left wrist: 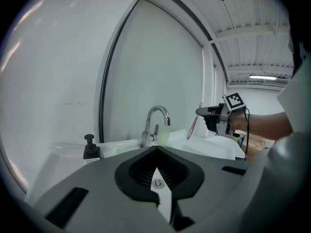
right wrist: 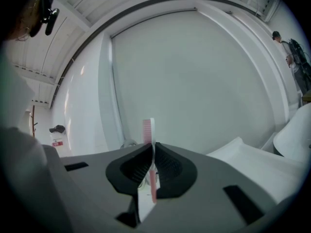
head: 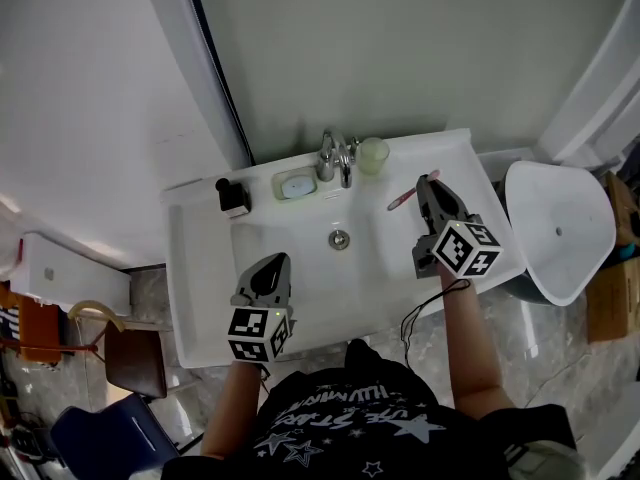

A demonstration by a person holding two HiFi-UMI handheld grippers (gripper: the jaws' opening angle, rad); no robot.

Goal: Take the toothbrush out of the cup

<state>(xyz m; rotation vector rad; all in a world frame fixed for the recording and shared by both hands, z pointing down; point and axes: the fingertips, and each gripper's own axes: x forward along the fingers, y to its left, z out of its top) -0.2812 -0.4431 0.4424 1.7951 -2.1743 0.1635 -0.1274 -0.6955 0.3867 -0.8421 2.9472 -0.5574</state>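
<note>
My right gripper is shut on a pink toothbrush and holds it above the right side of the white sink. The brush is clear of the pale green cup, which stands at the back of the sink just right of the faucet. In the right gripper view the toothbrush stands upright between the closed jaws, bristle head on top, at my right gripper. My left gripper hovers over the sink's front left, shut and empty. From the left gripper I see the cup and the toothbrush.
A soap dish and a black pump bottle sit on the back ledge left of the faucet. The drain is mid-basin. A white rounded fixture stands right of the sink. A wall rises right behind it.
</note>
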